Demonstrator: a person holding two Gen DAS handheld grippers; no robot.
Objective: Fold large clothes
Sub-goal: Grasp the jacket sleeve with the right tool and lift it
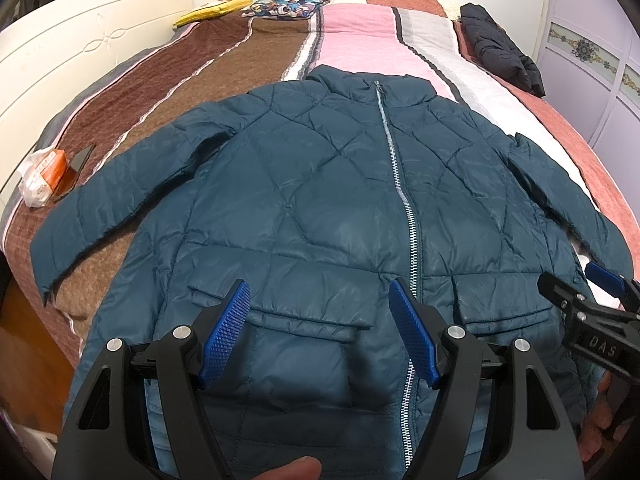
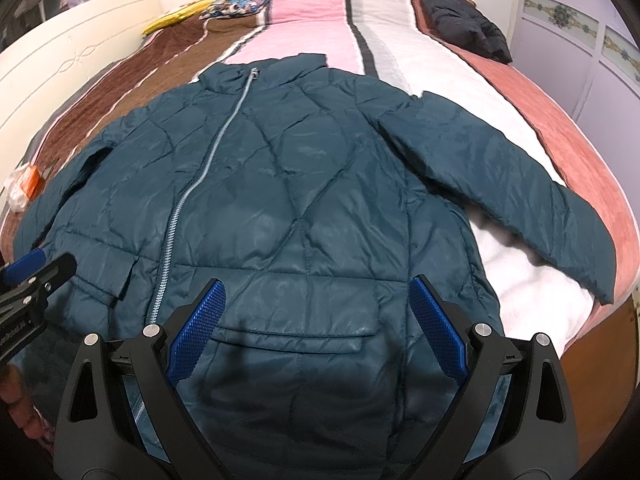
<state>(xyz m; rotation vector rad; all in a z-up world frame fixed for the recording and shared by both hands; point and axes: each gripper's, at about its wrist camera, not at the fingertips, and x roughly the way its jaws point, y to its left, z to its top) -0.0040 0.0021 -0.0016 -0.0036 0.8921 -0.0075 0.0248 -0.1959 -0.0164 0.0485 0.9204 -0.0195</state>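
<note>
A teal quilted puffer jacket [image 1: 320, 184] lies flat on the bed, front up, zipped, collar away from me, both sleeves spread out. It also shows in the right wrist view [image 2: 304, 184]. My left gripper [image 1: 320, 316] is open and empty, hovering over the jacket's left pocket flap near the hem. My right gripper [image 2: 316, 320] is open and empty over the right pocket flap. The right gripper also shows at the right edge of the left wrist view [image 1: 592, 292]; the left gripper shows at the left edge of the right wrist view [image 2: 36, 276].
The bed has a striped brown, pink and white cover [image 1: 352, 36]. A dark folded jacket [image 1: 500, 52] lies at the far right. A patterned pillow [image 1: 288, 0] and a yellow item [image 1: 212, 10] lie at the far end. An orange packet in plastic [image 1: 42, 176] and a phone lie at the left. A white headboard [image 1: 60, 52] is left.
</note>
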